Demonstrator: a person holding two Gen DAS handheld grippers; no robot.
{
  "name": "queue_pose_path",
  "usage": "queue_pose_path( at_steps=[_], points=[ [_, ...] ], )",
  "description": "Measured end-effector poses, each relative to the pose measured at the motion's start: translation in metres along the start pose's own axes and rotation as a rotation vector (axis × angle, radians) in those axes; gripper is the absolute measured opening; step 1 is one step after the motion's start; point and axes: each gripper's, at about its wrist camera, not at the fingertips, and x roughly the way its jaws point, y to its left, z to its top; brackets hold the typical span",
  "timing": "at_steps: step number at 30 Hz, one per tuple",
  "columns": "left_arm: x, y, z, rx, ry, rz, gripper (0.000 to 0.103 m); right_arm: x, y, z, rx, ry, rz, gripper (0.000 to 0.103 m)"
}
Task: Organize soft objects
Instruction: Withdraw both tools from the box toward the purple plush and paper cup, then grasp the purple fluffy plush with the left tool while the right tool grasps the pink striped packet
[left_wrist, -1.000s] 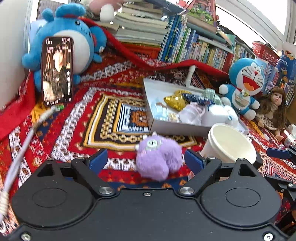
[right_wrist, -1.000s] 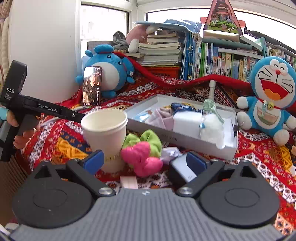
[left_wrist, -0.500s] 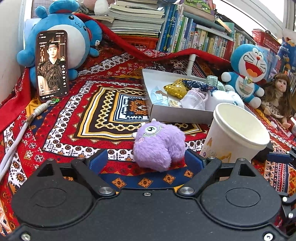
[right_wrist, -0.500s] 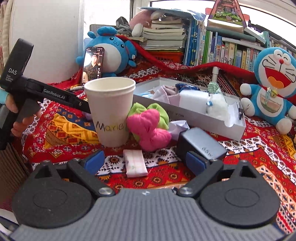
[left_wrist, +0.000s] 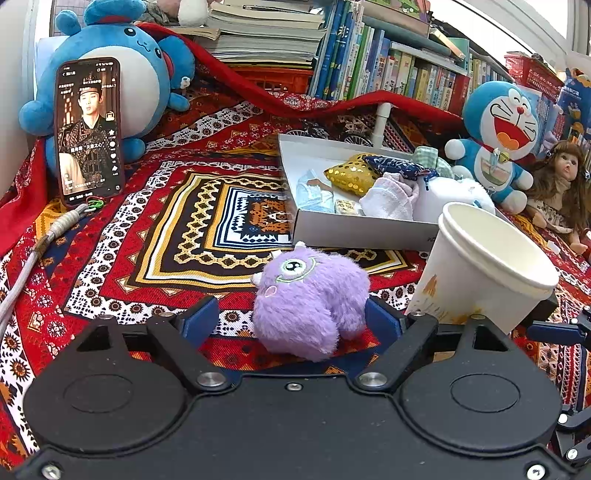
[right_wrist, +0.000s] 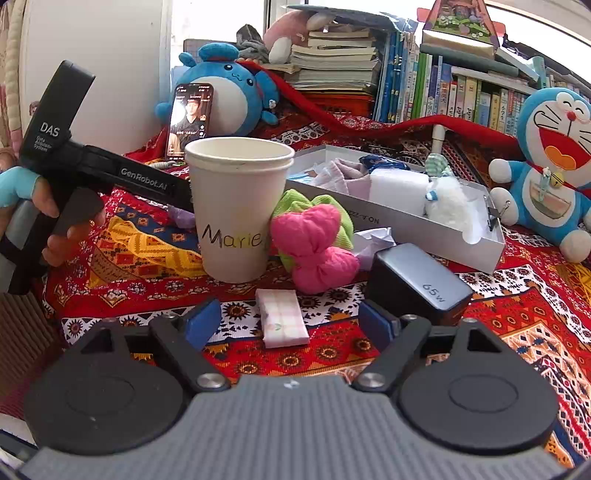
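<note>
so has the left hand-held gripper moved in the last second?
Yes. The left hand-held gripper came forward toward the white cardboard box, now straddling the fluffy purple one-eyed plush.

Daylight is pouring through a window (right_wrist: 218, 22) behind a white wall panel (right_wrist: 92, 62), while rows of upright books (left_wrist: 399, 70) are lining the back of the room and a red patterned cloth (left_wrist: 155, 229) is covering the whole surface, draping up against the books
</note>
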Motion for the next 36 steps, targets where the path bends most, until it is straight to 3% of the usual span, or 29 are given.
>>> queue_pose_path(
  at_steps=[5,7,15,17,18,28,36],
  points=[
    [0.001,0.001,-0.001,-0.007,0.014,-0.042,0.068,0.002,0.005,0.000,-0.021,0.004,0.004,0.082],
    [0.001,0.000,-0.002,-0.001,0.017,-0.059,0.057,0.003,0.006,0.000,-0.025,0.006,0.005,0.081],
    [-0.006,-0.006,-0.002,0.015,0.015,-0.049,0.049,0.004,0.006,-0.001,-0.026,0.009,0.013,0.078],
    [-0.009,-0.005,-0.003,0.012,0.013,-0.045,0.043,0.004,0.006,-0.001,-0.026,0.009,0.013,0.077],
    [-0.012,-0.005,-0.004,0.010,0.011,-0.038,0.033,0.004,0.006,-0.001,-0.026,0.008,0.012,0.077],
    [-0.024,0.001,-0.011,-0.002,0.026,-0.019,0.032,0.005,0.004,-0.002,-0.008,0.003,0.005,0.069],
    [-0.041,0.001,-0.019,-0.004,0.034,-0.031,0.032,0.005,0.003,-0.002,-0.004,0.004,-0.006,0.044]
  ],
)
